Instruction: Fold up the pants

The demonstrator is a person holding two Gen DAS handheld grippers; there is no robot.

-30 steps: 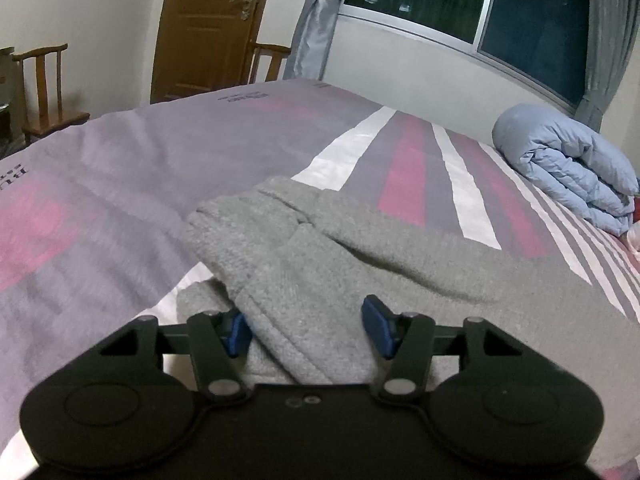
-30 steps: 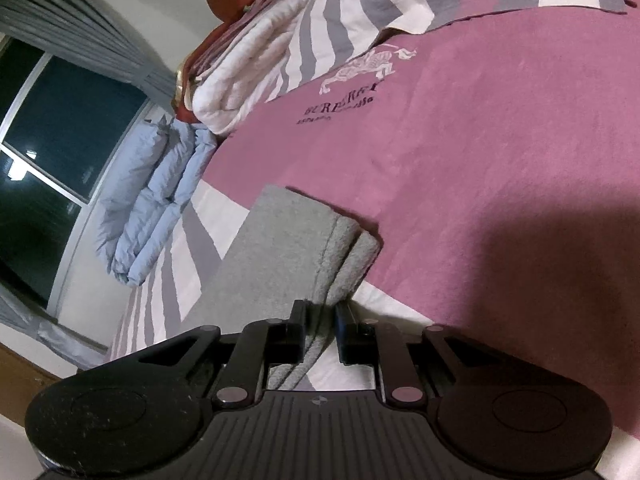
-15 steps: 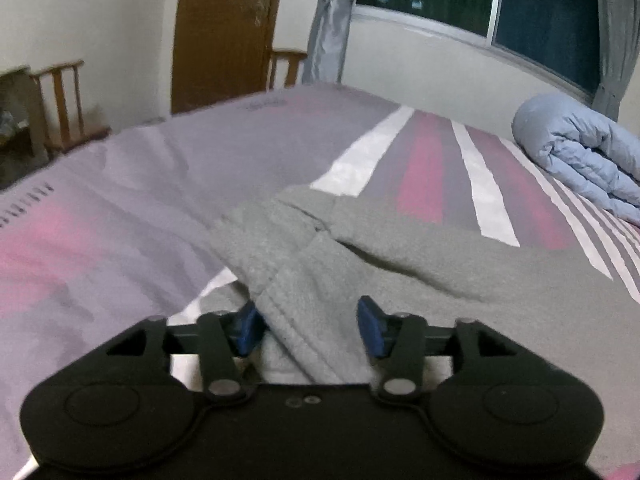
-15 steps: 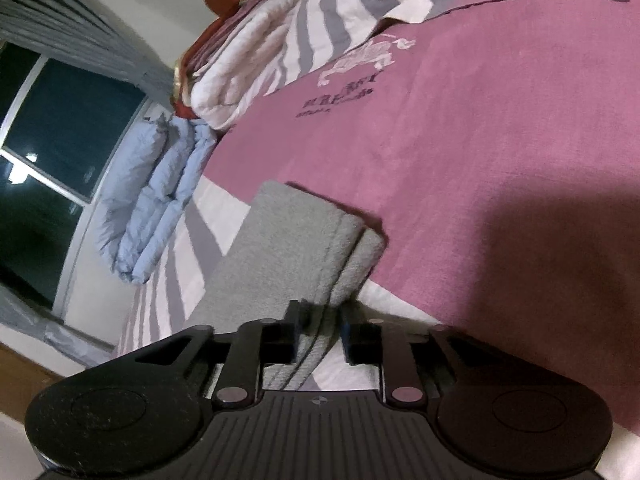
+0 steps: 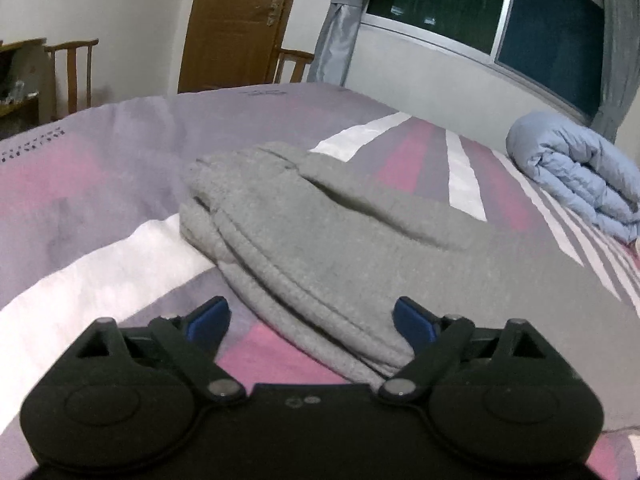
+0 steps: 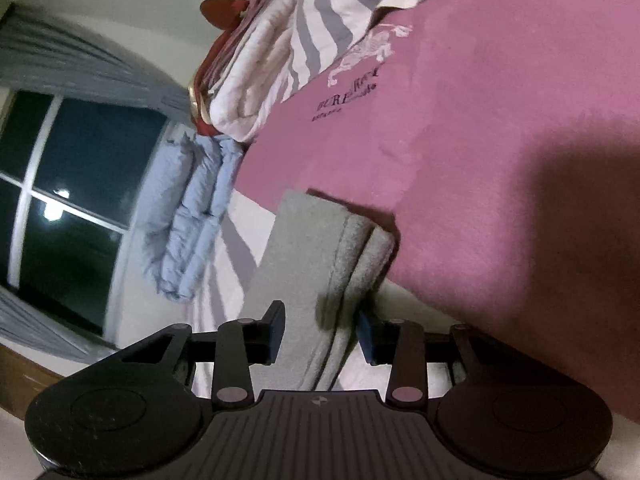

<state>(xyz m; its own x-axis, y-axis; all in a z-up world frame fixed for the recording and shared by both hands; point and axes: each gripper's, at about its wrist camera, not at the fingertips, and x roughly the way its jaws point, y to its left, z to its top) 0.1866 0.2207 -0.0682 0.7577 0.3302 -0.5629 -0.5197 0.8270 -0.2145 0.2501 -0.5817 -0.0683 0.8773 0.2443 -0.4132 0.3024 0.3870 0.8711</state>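
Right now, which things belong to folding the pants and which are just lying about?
Job:
gray pants
left gripper, open
right gripper, open

Lying about:
blue quilt
white blanket
chair
bed

Left wrist view: we look low across the bed [image 5: 120,152] toward the window [image 5: 552,40].
Right wrist view: rolled sideways, close above the pants [image 6: 304,256].
Shared: pants, blue duvet [image 5: 580,176].
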